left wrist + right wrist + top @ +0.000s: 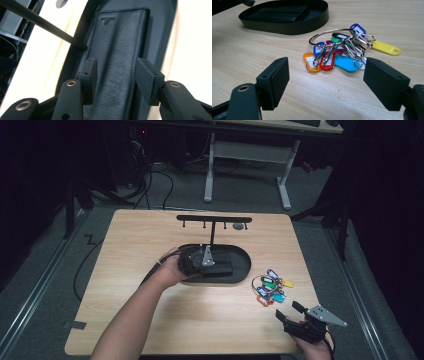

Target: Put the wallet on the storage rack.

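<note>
High view puts your left gripper [212,262] at table centre, over the black oval tray [246,265], its jaws spread to either side of the black leather wallet [117,50] lying flat inside without pinching it. A T-shaped hook stand [214,219] rises from the tray's 12 o'clock edge. Your right gripper [289,312] waits at 5 o'clock, jaws wide apart and empty. The key-tag bunch [342,51] lies just ahead of it, at 4 o'clock from the tray.
</note>
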`<state>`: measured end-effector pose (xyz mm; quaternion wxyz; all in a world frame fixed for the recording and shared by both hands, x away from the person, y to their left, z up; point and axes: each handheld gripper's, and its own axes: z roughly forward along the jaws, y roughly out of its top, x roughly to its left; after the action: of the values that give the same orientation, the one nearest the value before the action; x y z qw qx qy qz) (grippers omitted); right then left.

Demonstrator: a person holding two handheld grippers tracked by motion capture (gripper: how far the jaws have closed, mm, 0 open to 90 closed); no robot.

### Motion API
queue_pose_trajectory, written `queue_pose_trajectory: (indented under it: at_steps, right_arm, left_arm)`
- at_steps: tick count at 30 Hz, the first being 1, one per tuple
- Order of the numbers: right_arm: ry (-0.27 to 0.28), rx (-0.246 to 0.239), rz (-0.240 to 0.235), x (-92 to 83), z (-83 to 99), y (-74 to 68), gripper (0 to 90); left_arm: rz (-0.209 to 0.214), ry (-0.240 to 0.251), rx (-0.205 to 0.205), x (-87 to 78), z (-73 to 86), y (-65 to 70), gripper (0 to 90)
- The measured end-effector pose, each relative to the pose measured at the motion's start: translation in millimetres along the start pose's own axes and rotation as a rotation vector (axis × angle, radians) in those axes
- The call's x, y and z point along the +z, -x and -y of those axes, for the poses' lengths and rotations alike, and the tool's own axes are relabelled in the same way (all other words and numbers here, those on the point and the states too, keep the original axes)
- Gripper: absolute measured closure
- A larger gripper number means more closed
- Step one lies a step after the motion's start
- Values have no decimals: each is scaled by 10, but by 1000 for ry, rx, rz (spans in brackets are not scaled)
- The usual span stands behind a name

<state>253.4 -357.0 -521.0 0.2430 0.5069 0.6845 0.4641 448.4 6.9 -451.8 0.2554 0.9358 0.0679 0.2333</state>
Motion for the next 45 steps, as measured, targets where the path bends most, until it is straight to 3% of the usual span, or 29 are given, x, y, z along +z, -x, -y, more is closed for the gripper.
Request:
queue_pose_trajectory:
  at_steps: [5,16,19,21,33,40,42,45]
  right_arm:
    - [0,-9,-2,-1,-11,-15,211]
    - [-19,-20,-3,13,5,-26,211]
    - [-15,-18,0,5,4,-26,211]
    - [-16,-19,3,6,7,-22,212]
    - [-18,-16,8,-4,14,-26,215]
    - [-25,-16,11,19,29,-10,216]
    - [-29,-22,12,27,31,-4,216]
    - [-30,-21,16,22,31,-7,218]
  left_arm:
    - [-12,-8,-56,-63,111,44,551]
    - [-19,83,-184,-334,444,229,560]
    - [-44,97,-210,-389,576,321,642]
    - [-40,102,-233,-416,659,370,643]
    - [-36,164,-369,-586,1117,751,557]
    - [-30,216,-485,-711,1337,917,482]
    - [-54,226,-499,-744,1401,969,467]
    - [-74,240,-554,-757,1541,1051,457]
